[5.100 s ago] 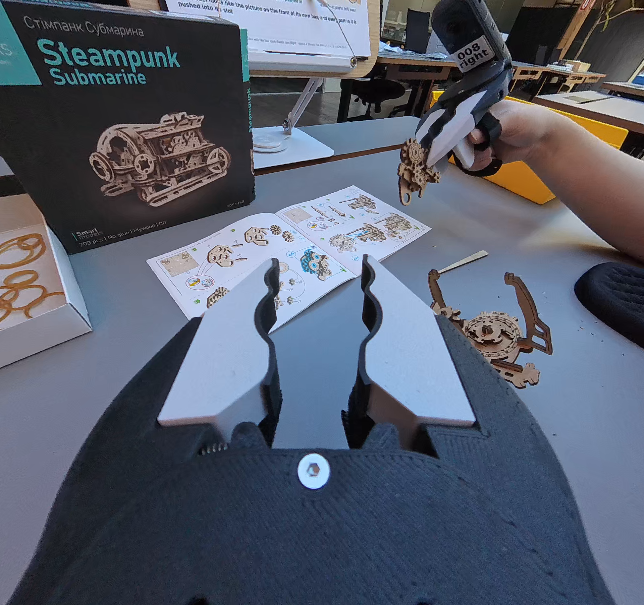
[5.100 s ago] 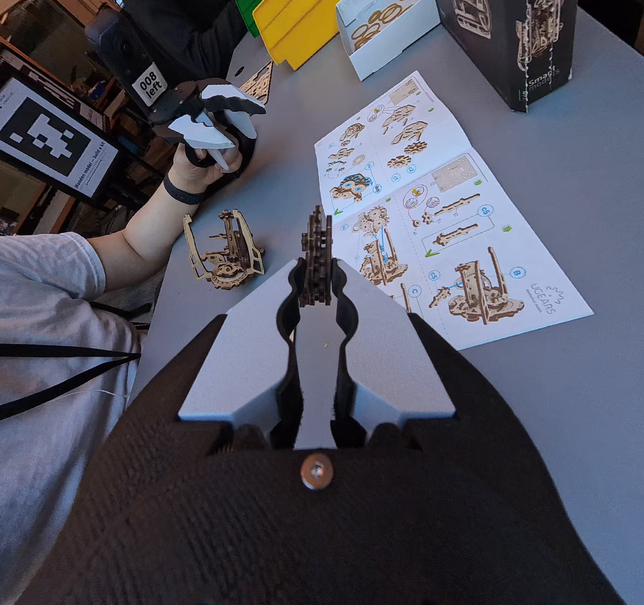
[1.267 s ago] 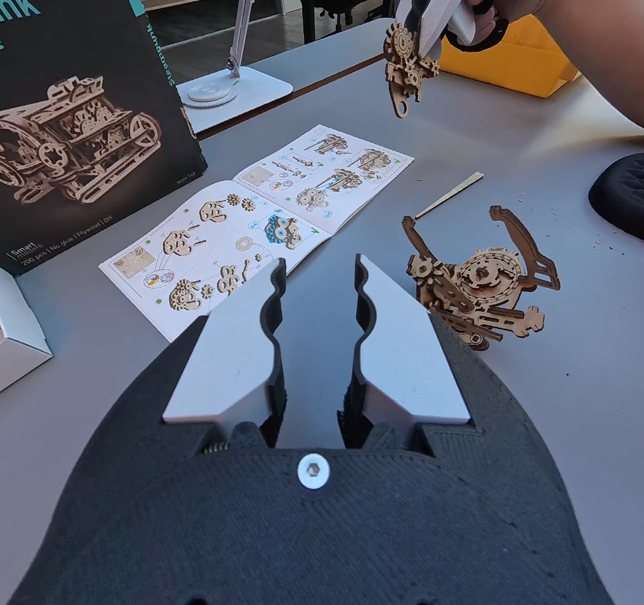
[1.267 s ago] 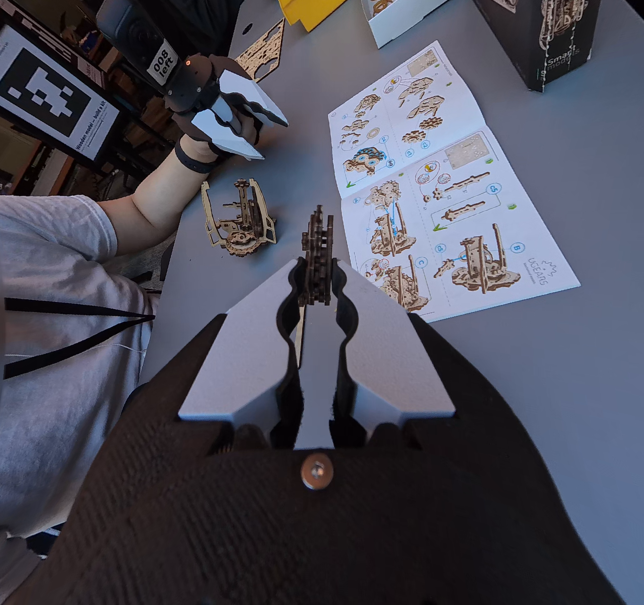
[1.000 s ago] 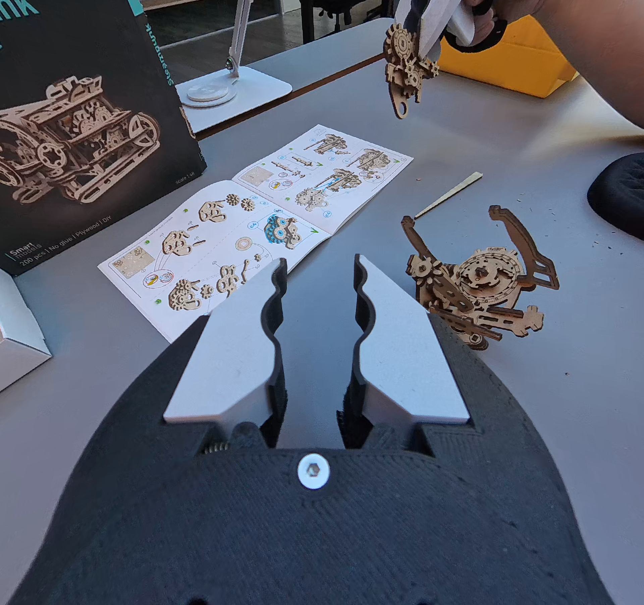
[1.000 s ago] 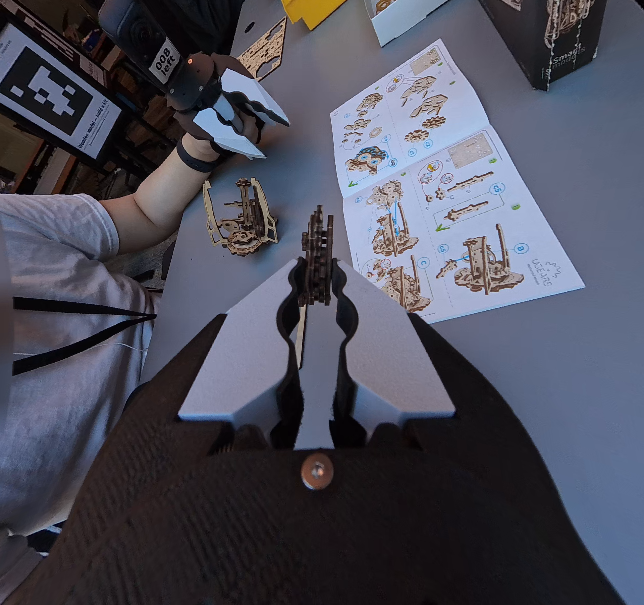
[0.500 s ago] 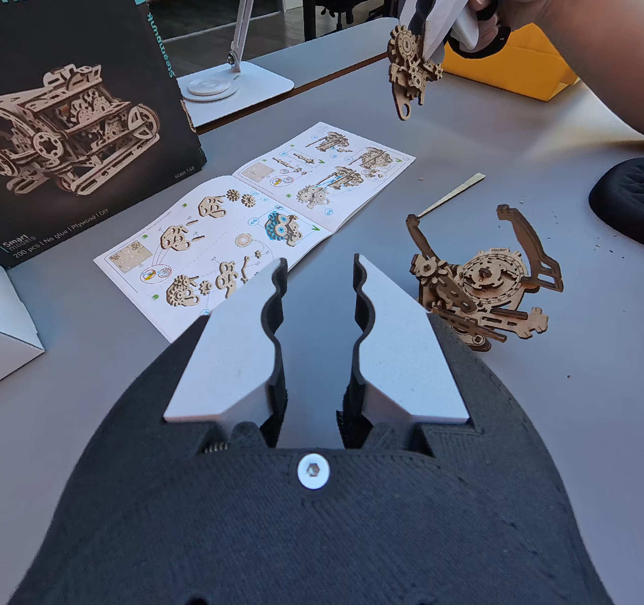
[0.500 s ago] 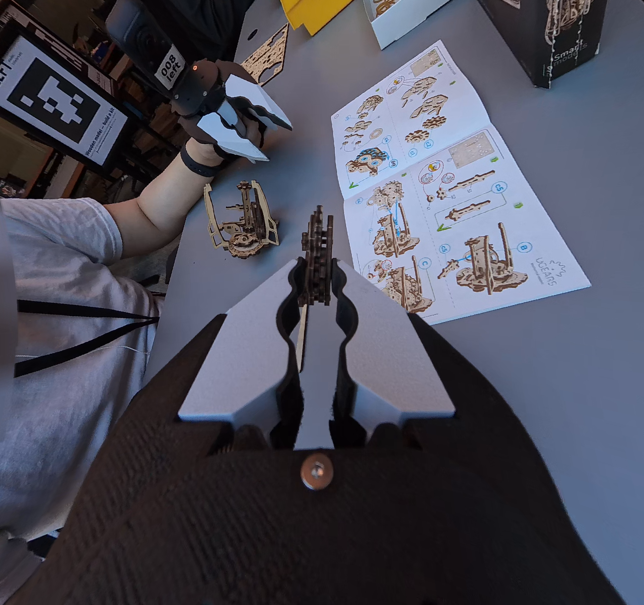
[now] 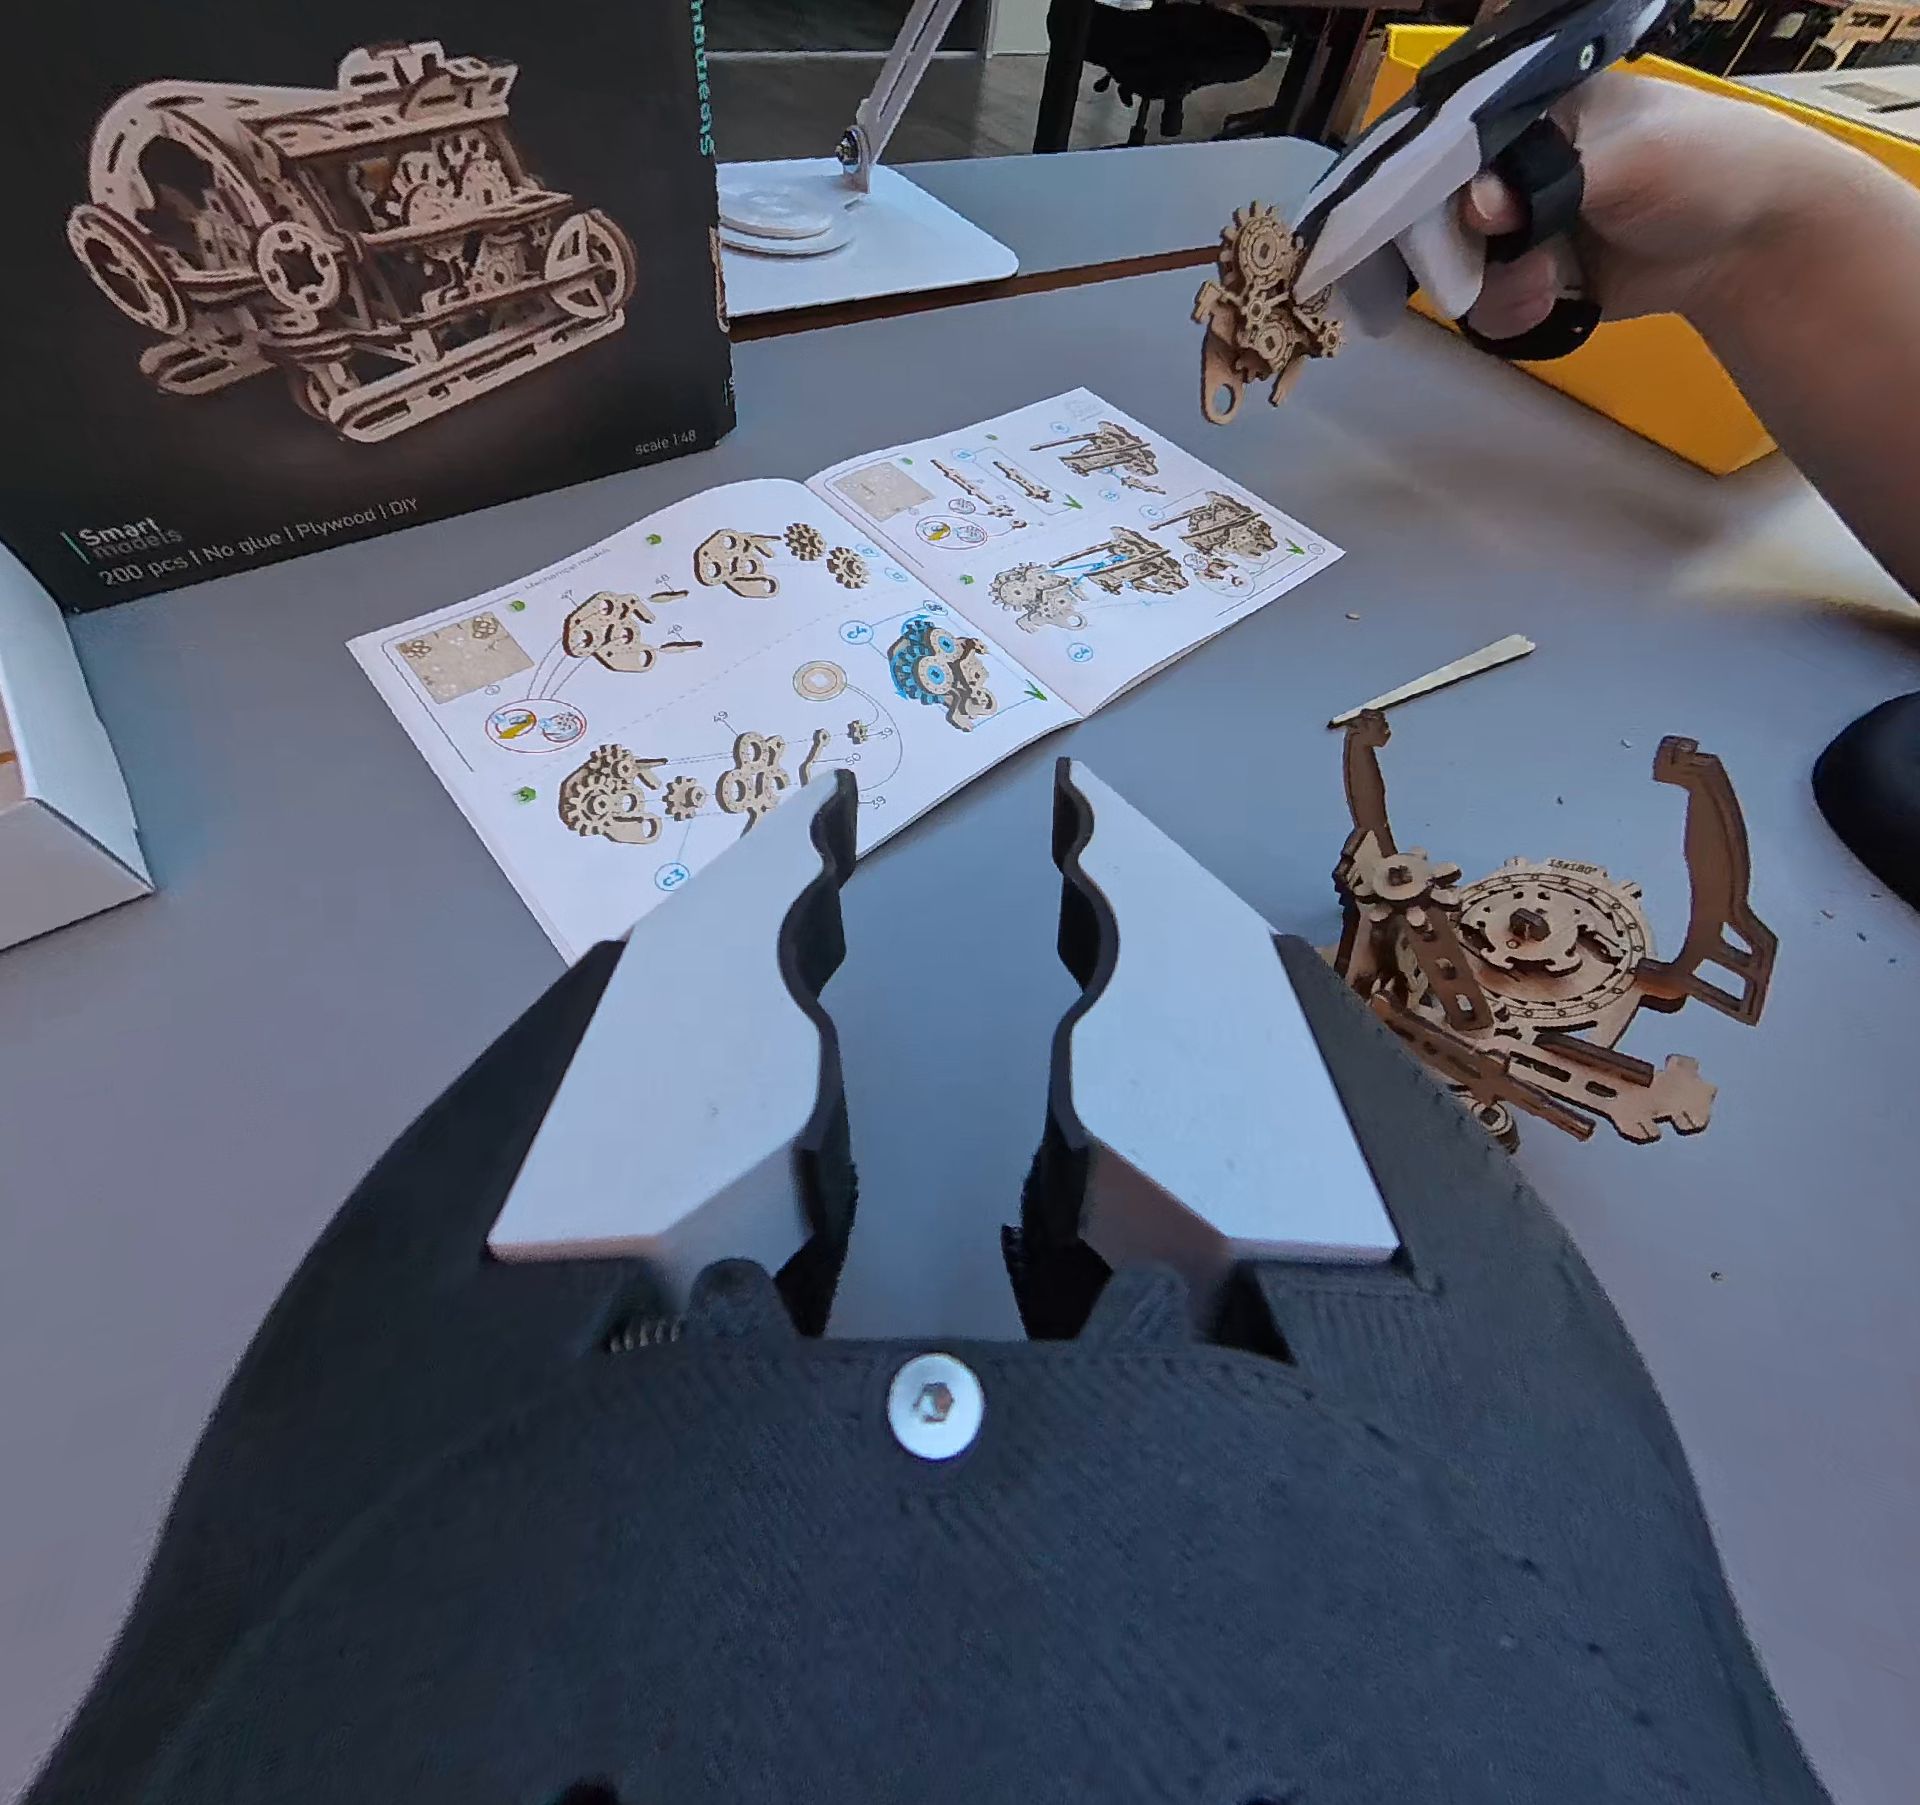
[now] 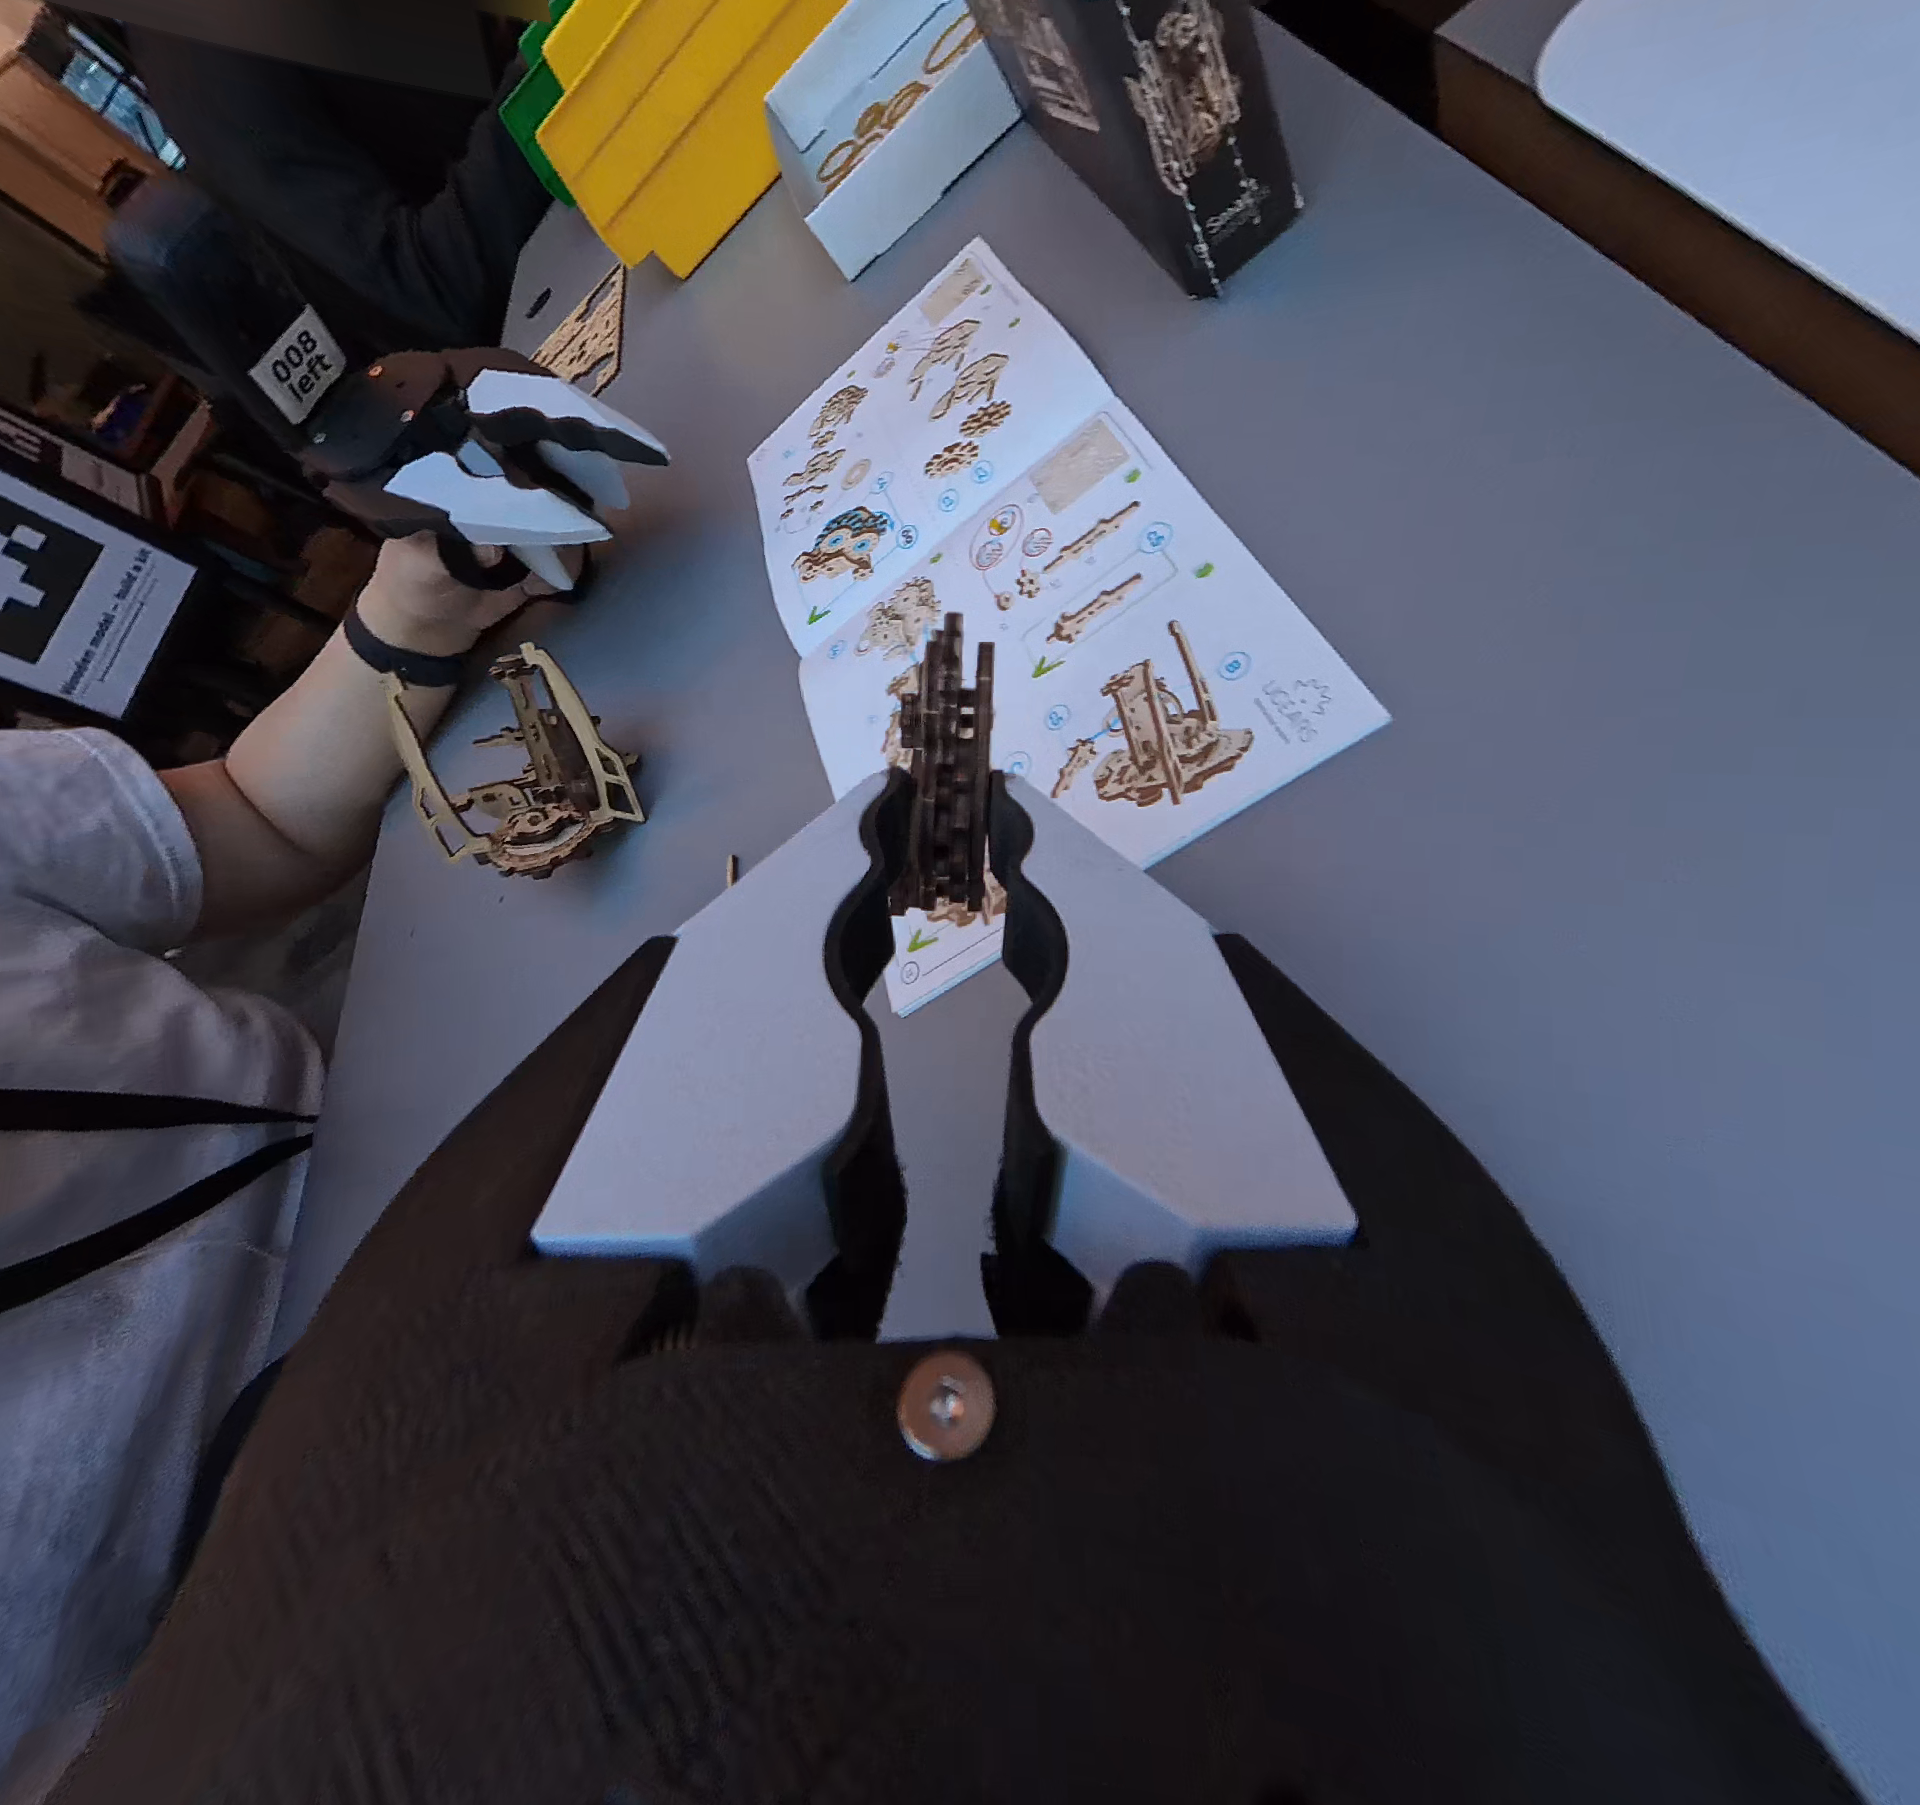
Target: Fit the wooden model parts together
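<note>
My right gripper [image 10: 943,805] is shut on a small wooden gear assembly [image 10: 945,768] and holds it in the air above the open instruction booklet [image 10: 1039,550]. In the left wrist view the same gear assembly [image 9: 1257,306] hangs from the right gripper [image 9: 1311,257] at the upper right. My left gripper [image 9: 951,799] is open and empty, low over the grey table [image 9: 260,924]. A larger wooden frame assembly with curved arms [image 9: 1517,945] stands on the table just right of my left gripper. It also shows in the right wrist view [image 10: 520,768], below the left gripper [image 10: 592,493].
A black model kit box [image 9: 343,228] stands at the back left, a white box [image 9: 52,820] beside it. A thin wooden stick [image 9: 1434,680] lies behind the frame. Yellow bins [image 10: 686,82] and a wooden parts sheet [image 10: 587,332] sit along the table's far side. A black pad [image 9: 1870,799] lies at the right. Left tips to right tips: about 25 cm.
The right gripper has swung with the gear assembly toward the booklet and the kit box. The left gripper has shifted slightly and stays open; the frame assembly has not moved.
</note>
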{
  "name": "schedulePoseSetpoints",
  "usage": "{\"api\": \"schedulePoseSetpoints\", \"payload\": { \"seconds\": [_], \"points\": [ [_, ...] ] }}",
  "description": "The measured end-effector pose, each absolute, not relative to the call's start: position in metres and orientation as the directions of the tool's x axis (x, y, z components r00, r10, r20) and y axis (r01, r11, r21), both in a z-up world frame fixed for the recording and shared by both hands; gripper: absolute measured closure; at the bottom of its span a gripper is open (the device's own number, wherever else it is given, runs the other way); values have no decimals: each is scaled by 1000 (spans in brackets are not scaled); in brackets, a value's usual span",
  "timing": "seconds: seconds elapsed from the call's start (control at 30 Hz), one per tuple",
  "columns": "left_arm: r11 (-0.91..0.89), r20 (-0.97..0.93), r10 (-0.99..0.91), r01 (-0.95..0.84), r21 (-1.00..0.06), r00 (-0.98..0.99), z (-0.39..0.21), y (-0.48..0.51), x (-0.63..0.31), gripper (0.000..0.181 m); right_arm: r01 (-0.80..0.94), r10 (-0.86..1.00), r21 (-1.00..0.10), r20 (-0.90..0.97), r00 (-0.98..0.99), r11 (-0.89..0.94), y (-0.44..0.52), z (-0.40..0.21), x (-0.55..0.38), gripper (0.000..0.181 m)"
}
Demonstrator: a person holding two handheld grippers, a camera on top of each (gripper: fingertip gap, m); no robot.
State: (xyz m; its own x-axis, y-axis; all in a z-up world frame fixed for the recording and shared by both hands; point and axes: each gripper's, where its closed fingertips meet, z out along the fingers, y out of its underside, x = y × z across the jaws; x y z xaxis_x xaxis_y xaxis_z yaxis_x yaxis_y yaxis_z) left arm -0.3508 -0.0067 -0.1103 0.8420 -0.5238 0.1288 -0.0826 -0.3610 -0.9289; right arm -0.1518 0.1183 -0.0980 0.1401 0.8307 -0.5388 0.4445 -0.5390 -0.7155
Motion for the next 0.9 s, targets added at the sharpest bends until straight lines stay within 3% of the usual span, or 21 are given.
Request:
{"api": "schedulePoseSetpoints", "payload": {
  "seconds": [0.9],
  "points": [
    [-373,126,-480,-71,-925,868,-110,-5,-361,146,439,788,-697,-615,40,-566,100,-95,-169,168]
  ]
}}
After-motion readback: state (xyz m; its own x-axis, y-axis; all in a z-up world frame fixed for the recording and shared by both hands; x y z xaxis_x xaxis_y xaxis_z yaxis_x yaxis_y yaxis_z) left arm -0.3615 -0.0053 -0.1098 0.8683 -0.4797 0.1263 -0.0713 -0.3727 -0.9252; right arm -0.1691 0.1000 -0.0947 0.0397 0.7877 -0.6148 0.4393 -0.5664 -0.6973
